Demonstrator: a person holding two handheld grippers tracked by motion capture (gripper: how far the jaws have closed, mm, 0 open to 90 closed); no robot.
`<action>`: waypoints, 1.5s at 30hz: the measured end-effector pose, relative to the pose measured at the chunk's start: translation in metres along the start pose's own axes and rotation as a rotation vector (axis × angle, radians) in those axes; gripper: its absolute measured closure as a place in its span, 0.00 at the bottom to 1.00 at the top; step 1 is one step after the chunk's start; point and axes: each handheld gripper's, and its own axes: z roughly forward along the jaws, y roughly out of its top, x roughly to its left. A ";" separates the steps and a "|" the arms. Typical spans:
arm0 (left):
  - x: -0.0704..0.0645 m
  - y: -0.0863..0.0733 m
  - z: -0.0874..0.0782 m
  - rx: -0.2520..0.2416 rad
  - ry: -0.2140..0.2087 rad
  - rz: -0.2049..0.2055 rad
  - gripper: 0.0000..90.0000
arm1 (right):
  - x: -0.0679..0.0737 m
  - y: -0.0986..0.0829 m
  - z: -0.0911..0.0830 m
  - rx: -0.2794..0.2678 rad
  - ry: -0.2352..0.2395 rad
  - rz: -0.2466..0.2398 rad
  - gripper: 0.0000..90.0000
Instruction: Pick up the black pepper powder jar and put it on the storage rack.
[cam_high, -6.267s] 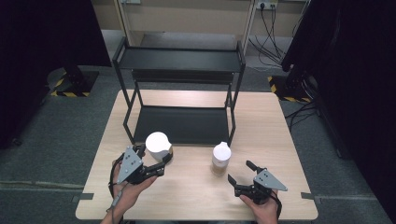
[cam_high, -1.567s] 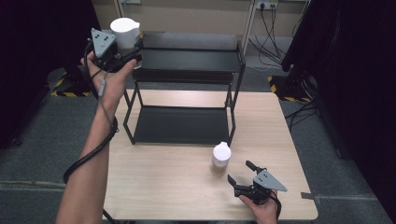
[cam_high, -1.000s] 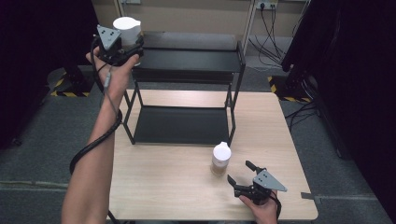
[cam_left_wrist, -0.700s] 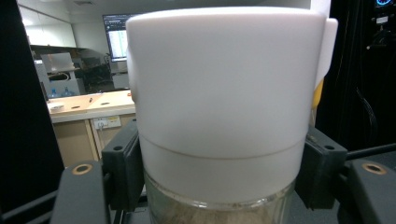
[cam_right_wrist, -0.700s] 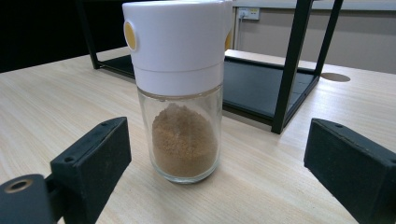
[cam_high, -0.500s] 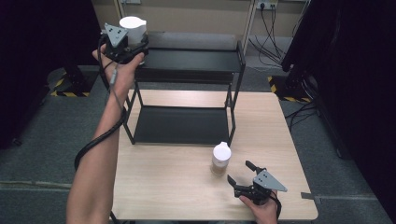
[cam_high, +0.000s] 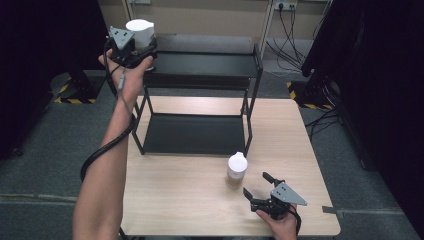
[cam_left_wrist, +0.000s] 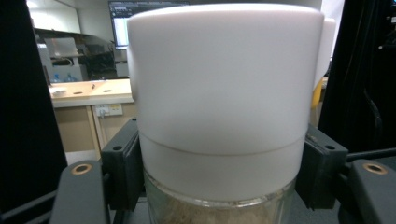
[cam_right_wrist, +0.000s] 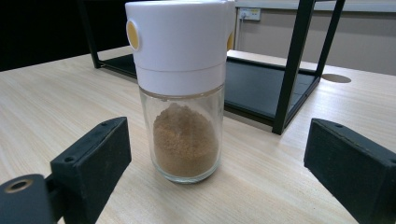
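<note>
My left gripper is raised to the left end of the black rack's top shelf, shut on a white-capped glass spice jar. Close up in the left gripper view, that jar sits between the two jaws, brown powder showing at its base. A second spice jar with a white cap stands upright on the wooden table in front of the rack. My right gripper rests low on the table just right of it, open. The right gripper view shows this jar standing ahead between the wide-apart jaws, untouched.
The two-tier black metal rack has a lower shelf resting on the table's far half. A cable trails along the left forearm. Grey floor surrounds the table, with dark curtains on both sides.
Since 6.3 s ago the left gripper lifted its jar from the table to the top shelf's left end, edging right in the last second. The right gripper and second jar stayed put.
</note>
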 end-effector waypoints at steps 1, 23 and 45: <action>0.000 0.001 0.000 0.000 0.001 -0.005 0.31 | 0.000 0.000 0.000 -0.001 0.000 -0.001 0.08; -0.006 -0.010 -0.041 -0.064 -0.010 -0.006 0.16 | 0.001 0.001 0.001 0.004 0.000 -0.010 0.08; -0.011 -0.038 -0.076 -0.103 -0.077 -0.012 0.16 | 0.002 0.001 0.000 0.007 -0.003 -0.011 0.08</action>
